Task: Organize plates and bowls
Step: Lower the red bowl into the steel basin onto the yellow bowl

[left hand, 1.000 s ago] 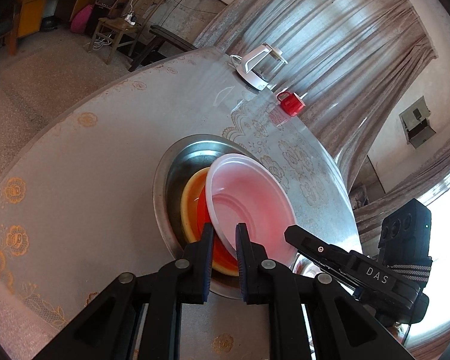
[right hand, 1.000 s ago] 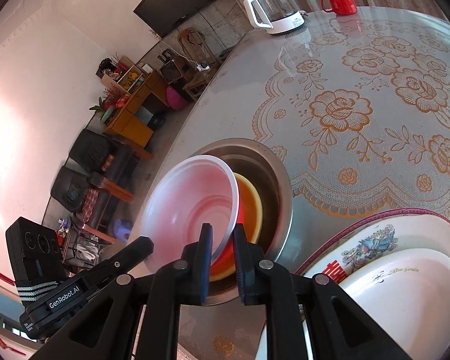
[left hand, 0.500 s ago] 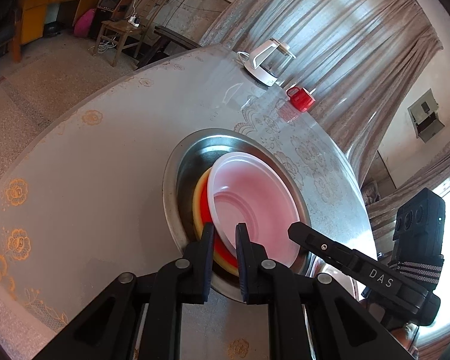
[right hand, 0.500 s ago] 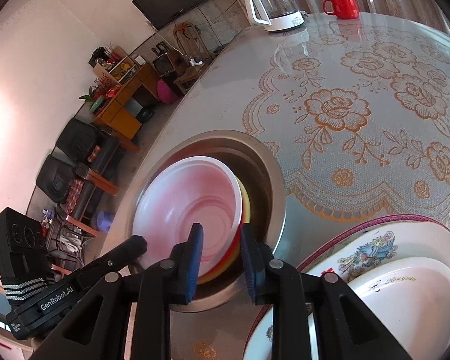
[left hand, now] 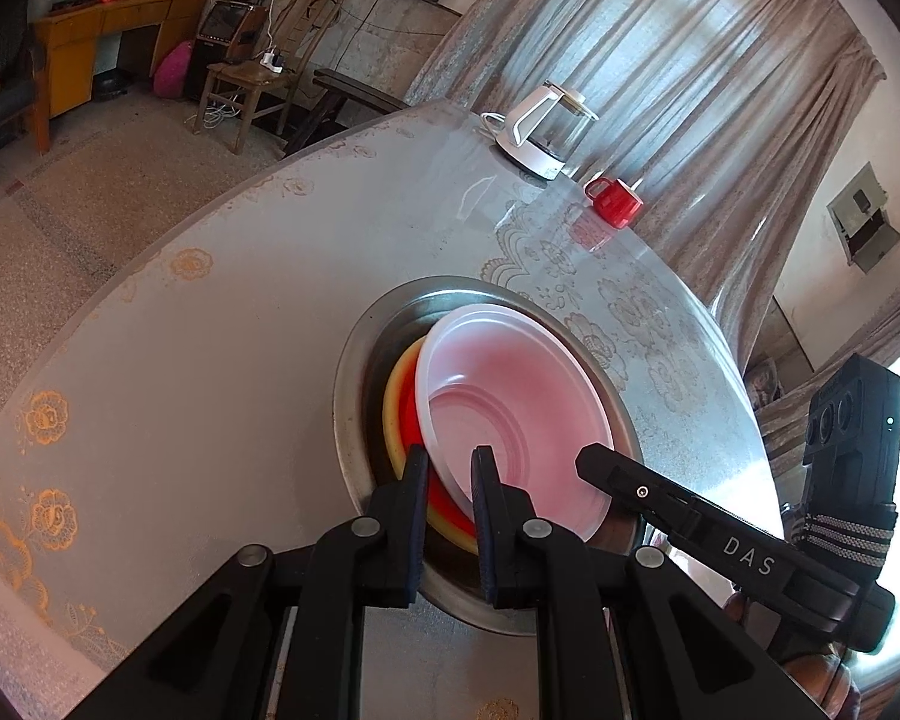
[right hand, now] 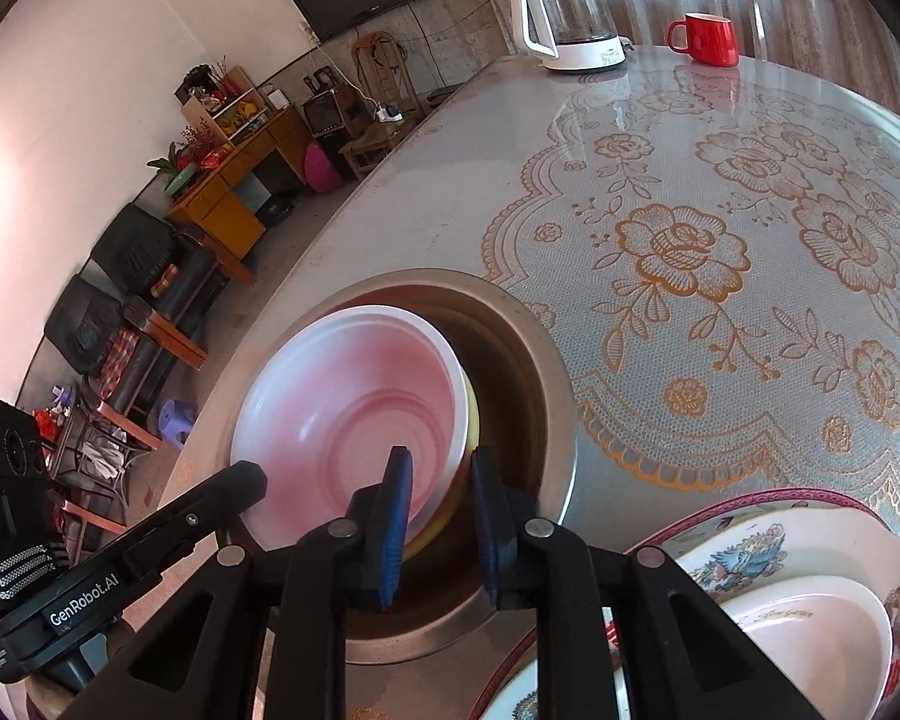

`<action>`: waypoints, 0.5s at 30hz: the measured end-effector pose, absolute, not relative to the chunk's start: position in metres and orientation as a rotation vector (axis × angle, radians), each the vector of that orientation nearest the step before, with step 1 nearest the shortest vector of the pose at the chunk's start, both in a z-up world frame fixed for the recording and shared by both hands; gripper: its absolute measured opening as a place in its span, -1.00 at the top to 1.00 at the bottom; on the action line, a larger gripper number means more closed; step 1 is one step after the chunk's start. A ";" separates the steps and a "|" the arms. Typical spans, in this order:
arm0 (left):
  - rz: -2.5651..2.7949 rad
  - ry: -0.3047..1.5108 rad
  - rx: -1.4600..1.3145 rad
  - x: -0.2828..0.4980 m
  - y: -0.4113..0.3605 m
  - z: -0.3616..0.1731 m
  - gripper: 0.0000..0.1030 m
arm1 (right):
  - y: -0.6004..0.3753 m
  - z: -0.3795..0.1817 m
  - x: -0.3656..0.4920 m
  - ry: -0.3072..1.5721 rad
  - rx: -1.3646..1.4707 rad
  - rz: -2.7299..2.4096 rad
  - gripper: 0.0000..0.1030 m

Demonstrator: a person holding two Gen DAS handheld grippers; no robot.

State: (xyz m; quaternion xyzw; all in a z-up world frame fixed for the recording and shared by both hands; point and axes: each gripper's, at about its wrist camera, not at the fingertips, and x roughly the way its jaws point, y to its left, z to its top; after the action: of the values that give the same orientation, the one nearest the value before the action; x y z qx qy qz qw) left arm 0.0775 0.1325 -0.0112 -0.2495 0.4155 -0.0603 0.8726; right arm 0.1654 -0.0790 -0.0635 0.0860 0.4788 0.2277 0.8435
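A translucent white bowl (left hand: 510, 408) (right hand: 342, 396) lies tilted on a red bowl (left hand: 411, 420) and a yellow bowl (left hand: 393, 402), all inside a steel basin (left hand: 354, 372) (right hand: 546, 360). My left gripper (left hand: 450, 471) is shut on the white bowl's near rim. Its black finger also shows at lower left in the right wrist view (right hand: 234, 480). My right gripper (right hand: 441, 474) straddles the opposite rim with its jaws closing. The rim sits between the pads and a sliver of gap shows. The right gripper's finger tip appears in the left wrist view (left hand: 594, 462).
A white kettle (left hand: 543, 132) (right hand: 564, 18) and a red mug (left hand: 615, 201) (right hand: 705, 39) stand at the table's far edge. A flowered plate (right hand: 810, 528) holding a white bowl (right hand: 810, 630) sits right of the basin. The round table's edge curves close on the left.
The white bowl has come down from a raised tilt onto the red and yellow bowls in the basin. The right jaws widened off the rim, then narrowed again.
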 end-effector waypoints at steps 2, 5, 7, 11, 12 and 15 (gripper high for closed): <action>-0.123 0.866 -0.515 0.077 0.132 -0.011 0.72 | -0.077 -0.063 0.162 1.003 0.165 0.478 0.66; -0.111 0.863 -0.492 0.078 0.130 -0.010 0.72 | -0.073 -0.062 0.158 0.992 0.127 0.471 0.66; -0.100 0.857 -0.468 0.078 0.127 -0.009 0.72 | -0.072 -0.062 0.157 0.987 0.110 0.465 0.66; -0.088 0.855 -0.446 0.078 0.126 -0.009 0.72 | -0.070 -0.062 0.155 0.982 0.094 0.457 0.61; -0.087 0.855 -0.446 0.078 0.126 -0.009 0.72 | -0.069 -0.062 0.153 0.979 0.086 0.454 0.61; -0.080 0.850 -0.432 0.079 0.125 -0.009 0.72 | -0.068 -0.062 0.150 0.969 0.071 0.450 0.60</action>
State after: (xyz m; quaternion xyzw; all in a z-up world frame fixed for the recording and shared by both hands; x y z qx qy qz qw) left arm 0.0789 0.1251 -0.0086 -0.2080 0.4091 -0.0387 0.8876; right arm 0.1504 -0.0678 -0.0618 0.0338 0.4618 0.2144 0.8600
